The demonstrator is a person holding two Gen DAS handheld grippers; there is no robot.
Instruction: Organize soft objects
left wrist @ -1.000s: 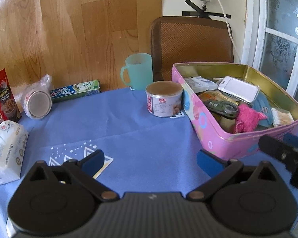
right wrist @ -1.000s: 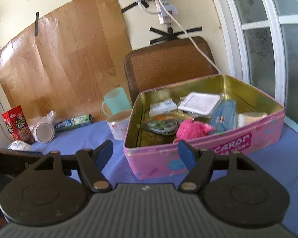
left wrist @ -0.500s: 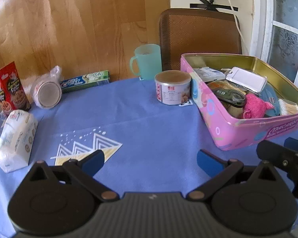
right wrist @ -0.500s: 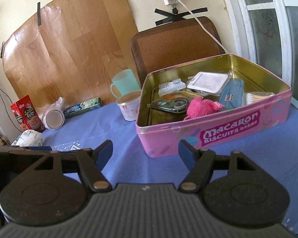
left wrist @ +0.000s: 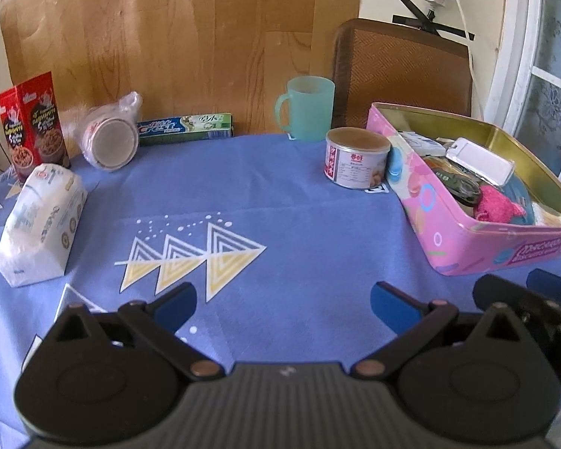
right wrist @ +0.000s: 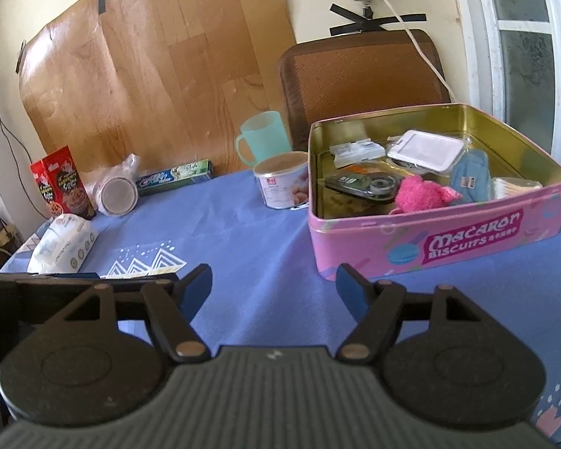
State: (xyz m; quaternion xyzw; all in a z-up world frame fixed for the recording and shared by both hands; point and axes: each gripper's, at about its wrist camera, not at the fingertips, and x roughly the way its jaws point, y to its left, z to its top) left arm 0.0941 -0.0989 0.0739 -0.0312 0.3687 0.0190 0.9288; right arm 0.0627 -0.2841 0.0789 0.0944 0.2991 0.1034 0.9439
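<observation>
A pink fluffy cloth [right wrist: 422,194] lies inside the open pink biscuit tin [right wrist: 467,237], beside a blue pouch [right wrist: 467,174] and a tape dispenser [right wrist: 366,183]. The cloth [left wrist: 495,205] and the tin [left wrist: 478,247] also show at the right of the left wrist view. A white soft tissue pack [left wrist: 41,224] lies at the table's left; it also shows in the right wrist view [right wrist: 61,249]. My left gripper [left wrist: 283,299] is open and empty over the blue tablecloth. My right gripper [right wrist: 273,286] is open and empty, in front of the tin.
A tin can [left wrist: 357,162] and a teal mug [left wrist: 310,106] stand left of the biscuit tin. A toothpaste box [left wrist: 185,129], a bagged cup lying on its side [left wrist: 110,142] and a red snack box [left wrist: 31,123] line the back. A chair back [left wrist: 402,71] stands behind.
Both grippers have pulled back from the tin, toward the table's near edge, so more tablecloth shows. Both stay open and empty. No object has moved.
</observation>
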